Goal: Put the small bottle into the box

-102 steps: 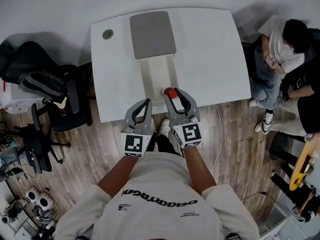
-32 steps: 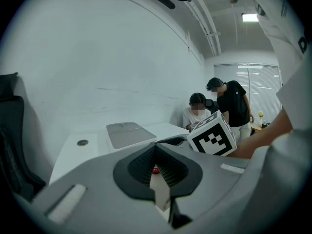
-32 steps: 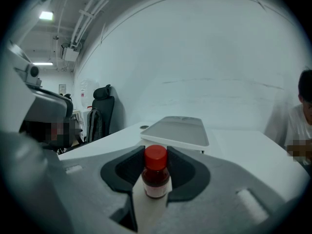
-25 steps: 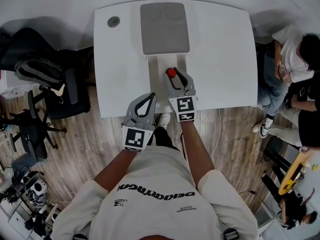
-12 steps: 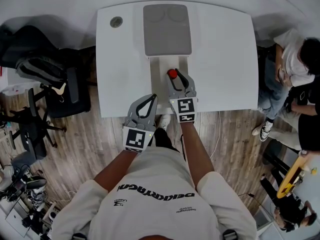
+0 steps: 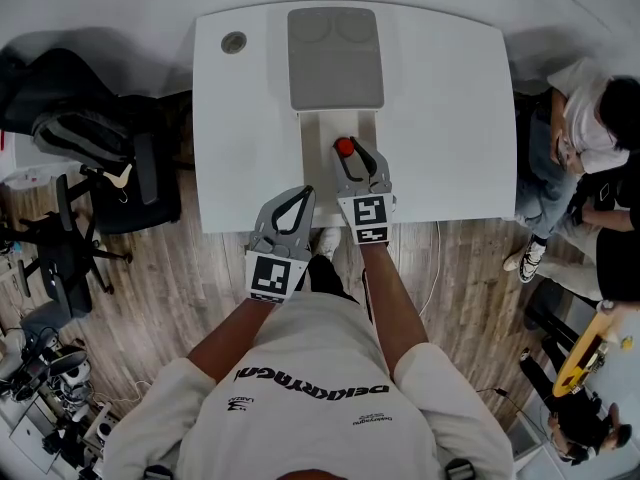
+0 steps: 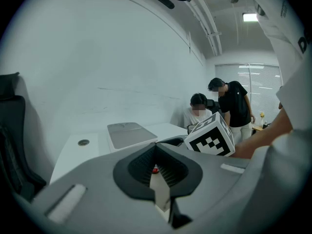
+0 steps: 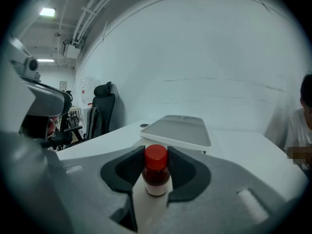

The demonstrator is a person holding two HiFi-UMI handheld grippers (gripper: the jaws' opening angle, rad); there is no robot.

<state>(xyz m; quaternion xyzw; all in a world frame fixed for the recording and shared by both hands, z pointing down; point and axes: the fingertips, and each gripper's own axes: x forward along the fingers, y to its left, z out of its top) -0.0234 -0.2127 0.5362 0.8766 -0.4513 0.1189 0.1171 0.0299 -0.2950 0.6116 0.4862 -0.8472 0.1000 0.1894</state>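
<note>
A small brown bottle with a red cap (image 6: 343,147) (image 8: 156,177) stands upright between the pads of my right gripper (image 6: 356,154) (image 8: 156,151), which is shut on it. The bottle hangs over the near part of the long white box (image 6: 318,133), whose flat grey lid (image 6: 336,58) (image 8: 178,130) lies at the far end. My left gripper (image 6: 300,192) (image 7: 156,147) is shut with nothing in it, at the table's front edge just left of the box. The red cap (image 7: 155,170) shows through its jaws.
The white table (image 6: 440,118) has a round cable hole (image 6: 234,41) at its far left corner. Black office chairs (image 6: 90,158) stand to the left over the wooden floor. Two people (image 6: 600,118) are close to the table's right side.
Since the earliest frame my right gripper has carried the bottle forward from the table's front edge to above the box. Over the last second nothing has visibly moved.
</note>
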